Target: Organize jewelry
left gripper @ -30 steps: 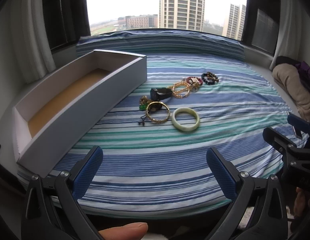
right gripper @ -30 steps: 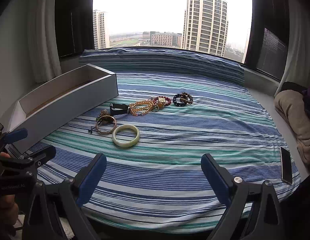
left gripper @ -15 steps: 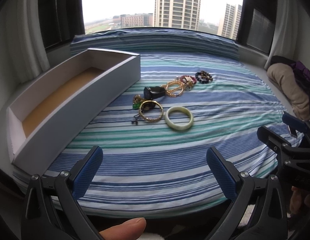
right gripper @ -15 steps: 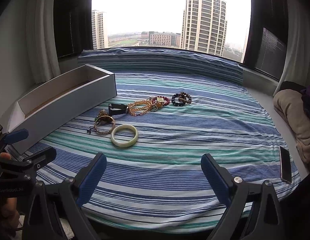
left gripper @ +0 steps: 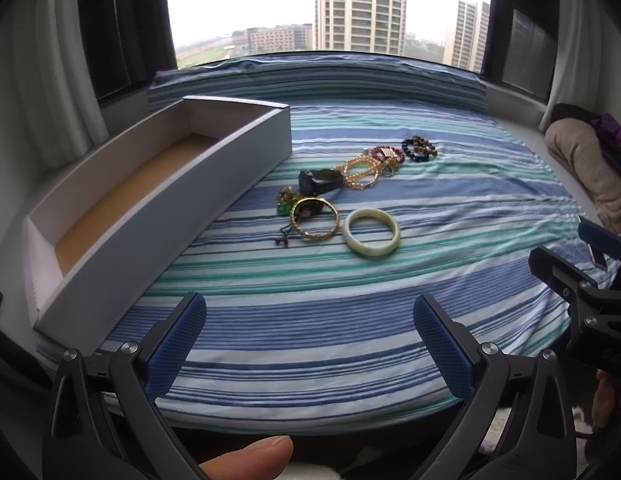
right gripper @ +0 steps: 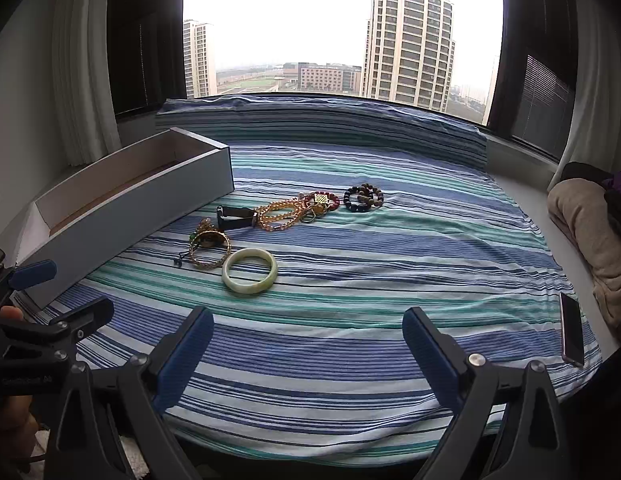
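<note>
Jewelry lies in a loose row on the striped bed cover. Nearest is a pale green jade bangle (left gripper: 371,233) (right gripper: 249,271), with a gold bangle (left gripper: 314,224) (right gripper: 209,255) to its left. Behind them sit a black watch (left gripper: 319,180) (right gripper: 235,216), amber bead strands (left gripper: 360,171) (right gripper: 279,214), a red bead bracelet (left gripper: 386,155) (right gripper: 321,201) and a dark bead bracelet (left gripper: 419,149) (right gripper: 363,197). A long white box (left gripper: 110,216) (right gripper: 122,208), open-topped with a tan floor, stands at the left. My left gripper (left gripper: 306,334) and right gripper (right gripper: 306,340) are both open, empty, well short of the jewelry.
The striped bed cover (right gripper: 390,264) fills both views, with a rolled striped bolster (right gripper: 322,120) under the window behind. A phone (right gripper: 571,328) lies at the right edge. A beige bundle (right gripper: 586,220) sits far right. A thumb (left gripper: 246,456) shows at the bottom.
The left wrist view has shifted a little, so the box and jewelry sit slightly lower and farther left. The right view has barely changed. Both grippers have stayed open.
</note>
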